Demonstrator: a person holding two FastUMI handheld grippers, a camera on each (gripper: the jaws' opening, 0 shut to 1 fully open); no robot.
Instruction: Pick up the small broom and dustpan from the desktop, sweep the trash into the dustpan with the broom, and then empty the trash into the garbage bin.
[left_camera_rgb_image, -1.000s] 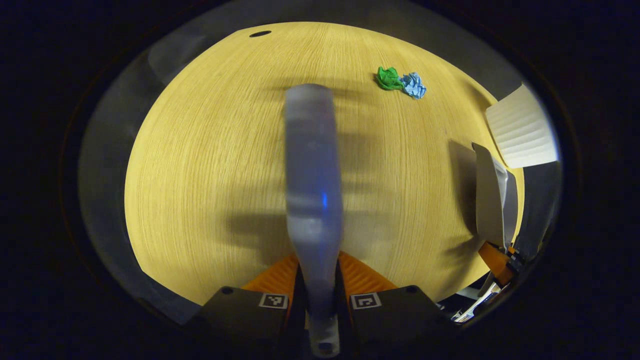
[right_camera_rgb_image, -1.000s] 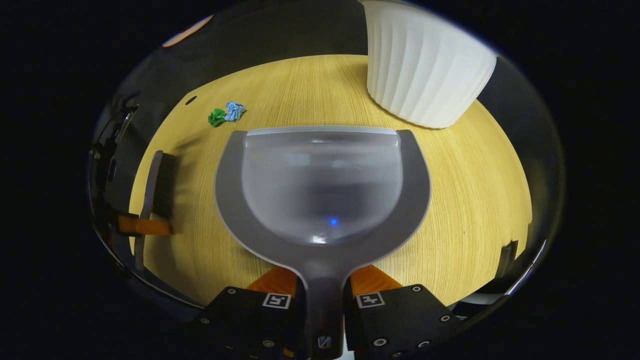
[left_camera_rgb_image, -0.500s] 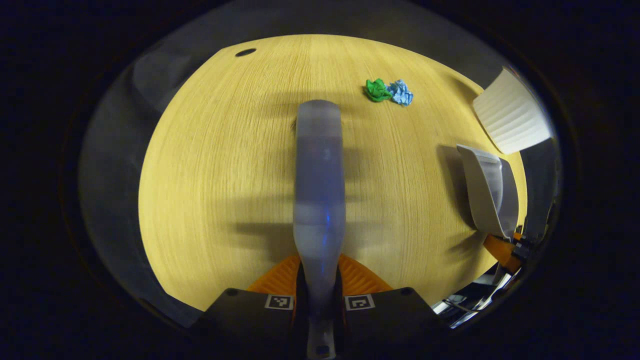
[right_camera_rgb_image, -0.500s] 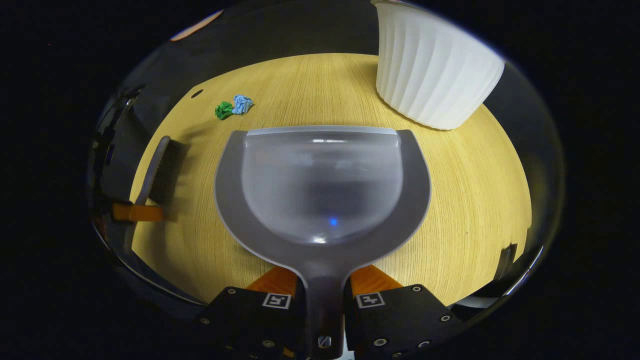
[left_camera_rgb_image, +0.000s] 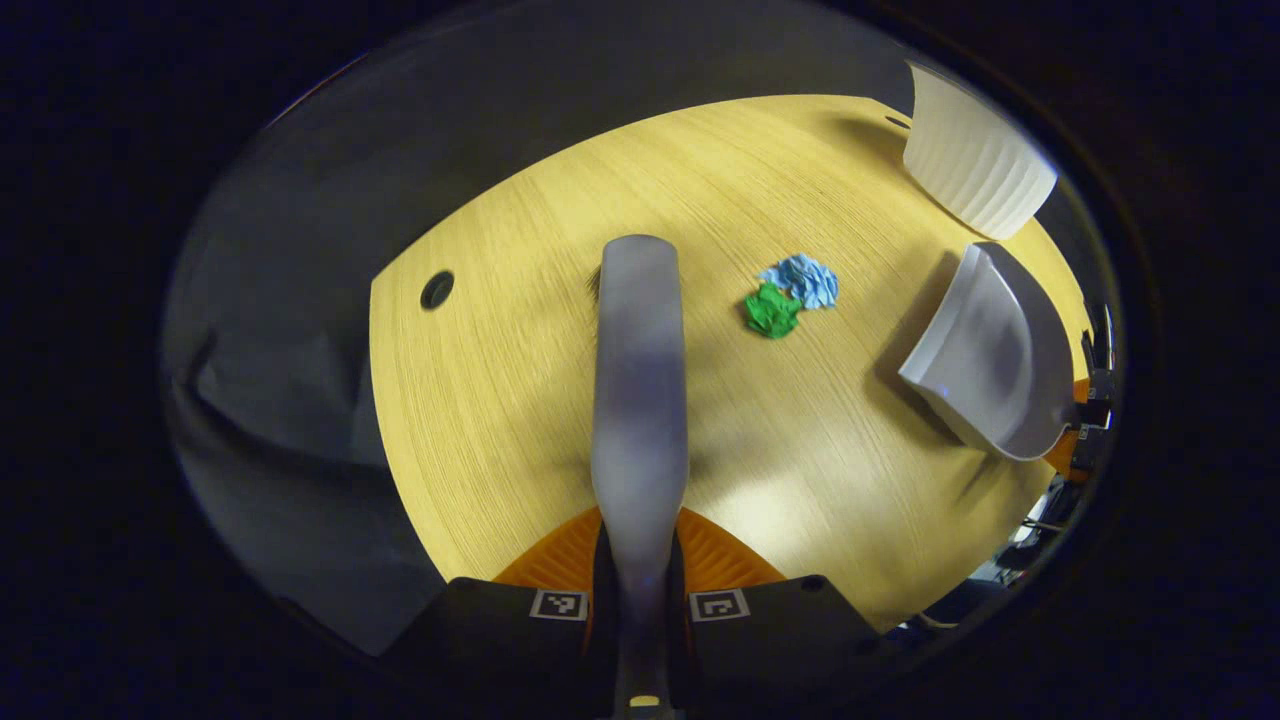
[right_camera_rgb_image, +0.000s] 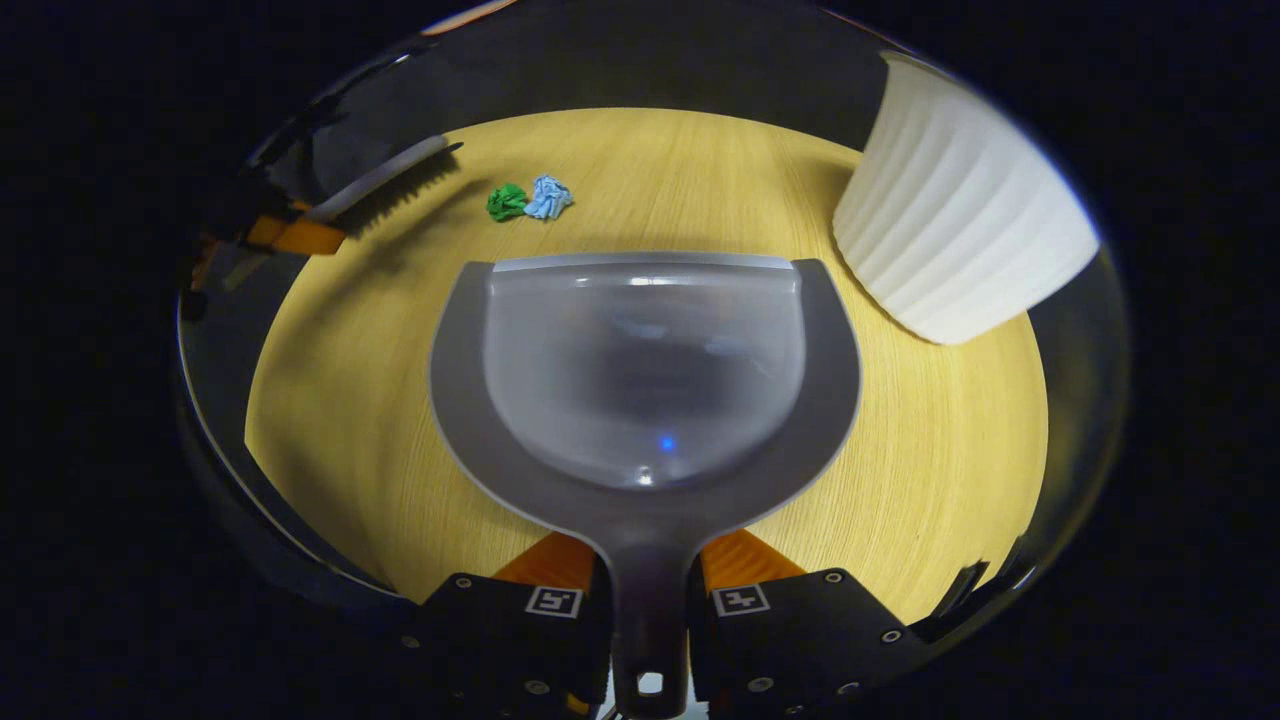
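Our left gripper (left_camera_rgb_image: 640, 560) clamped on the broom (left_camera_rgb_image: 640, 380), our right gripper (right_camera_rgb_image: 648, 585) clamped on the dustpan (right_camera_rgb_image: 645, 390) handle, green and blue trash (left_camera_rgb_image: 790, 297) between them on the desktop (left_camera_rgb_image: 500, 400), left gripper view adding a cable hole (left_camera_rgb_image: 437, 289) near the edge, ribbed white garbage bin (right_camera_rgb_image: 950, 240) just right of the dustpan, bare wood around the trash.

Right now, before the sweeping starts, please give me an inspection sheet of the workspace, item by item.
Surface: wooden desktop, with a round hole near its edge.
Job's things: broom held in the left gripper; dustpan held in the right gripper, pan empty; green paper ball and blue paper ball touching each other on the desktop; white ribbed garbage bin on the desktop beside the dustpan.
Clutter: nothing seen.
Grippers: both jaws closed on the handles.
Cables: cannot tell; dark shapes at the desktop edge are unclear.
Surroundings: dark booth wall.
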